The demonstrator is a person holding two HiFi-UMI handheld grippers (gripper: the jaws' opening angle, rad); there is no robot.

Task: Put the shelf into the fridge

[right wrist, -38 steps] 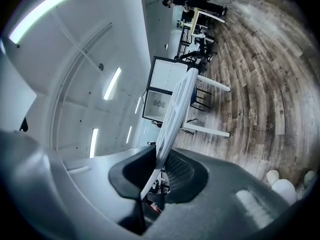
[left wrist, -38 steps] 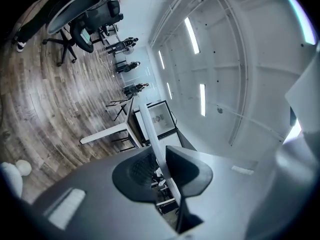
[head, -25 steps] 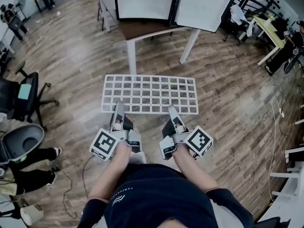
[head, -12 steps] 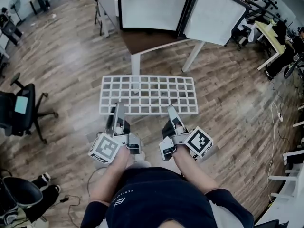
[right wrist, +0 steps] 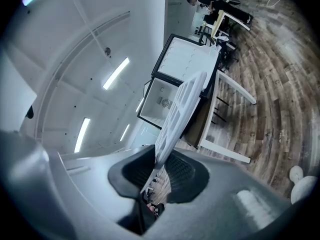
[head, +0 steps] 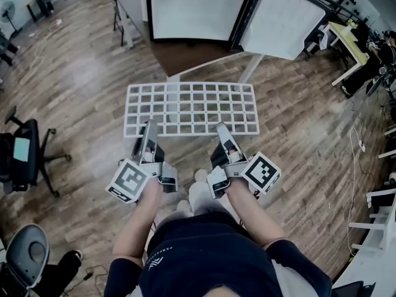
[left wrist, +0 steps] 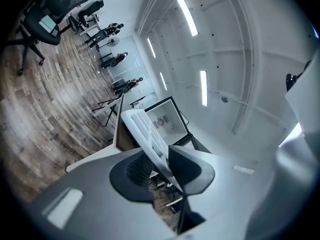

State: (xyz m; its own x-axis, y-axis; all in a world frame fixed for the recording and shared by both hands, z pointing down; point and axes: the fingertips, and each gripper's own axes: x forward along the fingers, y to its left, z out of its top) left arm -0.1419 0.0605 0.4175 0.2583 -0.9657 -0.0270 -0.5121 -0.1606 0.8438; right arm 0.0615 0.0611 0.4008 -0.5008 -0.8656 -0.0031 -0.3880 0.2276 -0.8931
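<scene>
The white wire shelf (head: 192, 109) hangs level in front of me, its near edge held by both grippers. My left gripper (head: 148, 130) is shut on the near-left edge; its jaws have just been closing, with the shelf (left wrist: 145, 129) between the pads. My right gripper (head: 223, 131) is shut on the near-right edge; its jaws have just been opening slightly, and the shelf (right wrist: 182, 106) stays between them. The open fridge (head: 189, 8) stands ahead on a brown-topped table (head: 185, 53), with its door (head: 284, 20) swung to the right. The fridge (left wrist: 165, 116) (right wrist: 165, 101) also shows past each gripper's jaws.
A black office chair (head: 21, 153) stands at the left and another chair (head: 28, 258) at the bottom left. A stand (head: 120, 14) rises left of the fridge. A desk (head: 346, 39) and floor cables (head: 359, 147) are at the right. The table's white legs (head: 252, 67) reach under the shelf.
Both grippers have carried the shelf forward towards the fridge, which now looks closer. The chairs at the left have slid back in the view. The shelf has stayed level.
</scene>
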